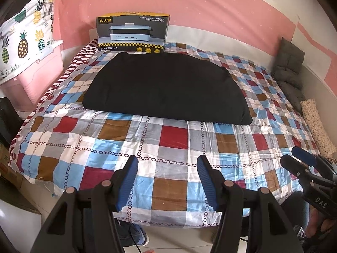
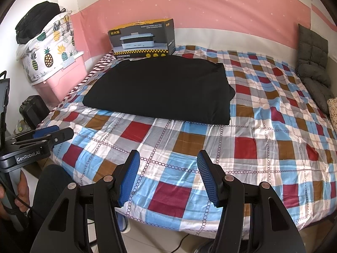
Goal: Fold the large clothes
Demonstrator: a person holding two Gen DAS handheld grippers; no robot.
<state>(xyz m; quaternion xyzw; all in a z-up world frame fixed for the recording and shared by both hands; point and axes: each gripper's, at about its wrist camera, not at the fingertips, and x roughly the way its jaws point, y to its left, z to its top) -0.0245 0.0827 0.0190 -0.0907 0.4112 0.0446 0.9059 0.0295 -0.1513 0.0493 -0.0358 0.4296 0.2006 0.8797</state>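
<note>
Fold on black garment (image 1: pixel 166 88) judged done or paused; left gripper (image 1: pixel 167 181) and right gripper (image 2: pixel 168 177) held apart, empty, over checked quilt (image 1: pixel 147 147), reach forward needed if another fold is required

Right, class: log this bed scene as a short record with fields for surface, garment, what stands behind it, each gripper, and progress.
surface: bed with checked quilt
garment: black garment, folded into a thick rectangle, lying flat on the quilt
behind garment: Cookerking cooking pot box, upright at the wall
left gripper: open, empty, above the quilt's near edge
right gripper: open, empty, above the quilt's near edge
contact: neither gripper touches the garment
progress: garment already looks folded
</note>
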